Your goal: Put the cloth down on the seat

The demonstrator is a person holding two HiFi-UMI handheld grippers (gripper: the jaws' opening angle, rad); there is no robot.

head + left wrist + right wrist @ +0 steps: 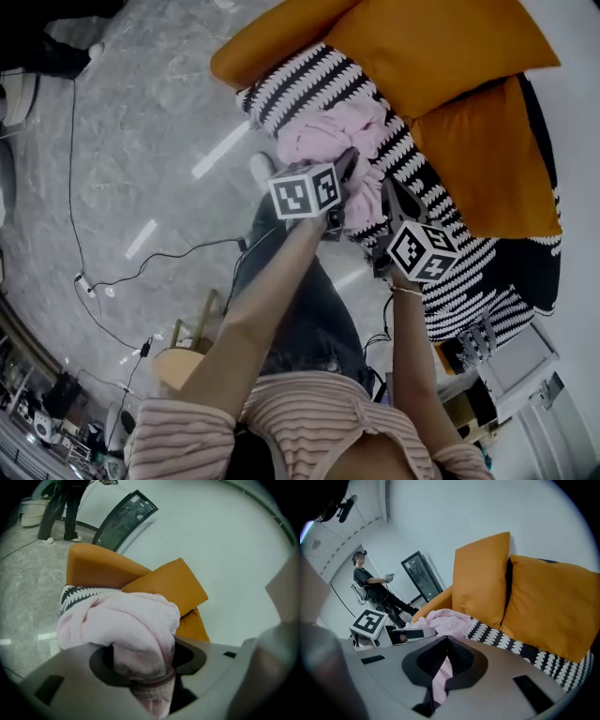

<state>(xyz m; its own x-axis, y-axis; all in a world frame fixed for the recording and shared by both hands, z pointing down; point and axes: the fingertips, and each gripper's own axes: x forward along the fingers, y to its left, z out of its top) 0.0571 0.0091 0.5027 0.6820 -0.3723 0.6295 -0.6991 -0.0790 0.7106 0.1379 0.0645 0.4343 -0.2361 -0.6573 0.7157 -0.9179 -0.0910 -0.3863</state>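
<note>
Your left tool (140,667) and right tool (440,665) both clamp the cloth (126,620) near the front edge of the seat (520,648); lower it, then let go

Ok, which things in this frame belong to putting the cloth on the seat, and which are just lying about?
Job: crumpled pink cloth; black-and-white patterned seat; left gripper and right gripper, fingers shut on the cloth.
Lying about: orange cushions; black floor cable; wooden stool; standing person.
</note>
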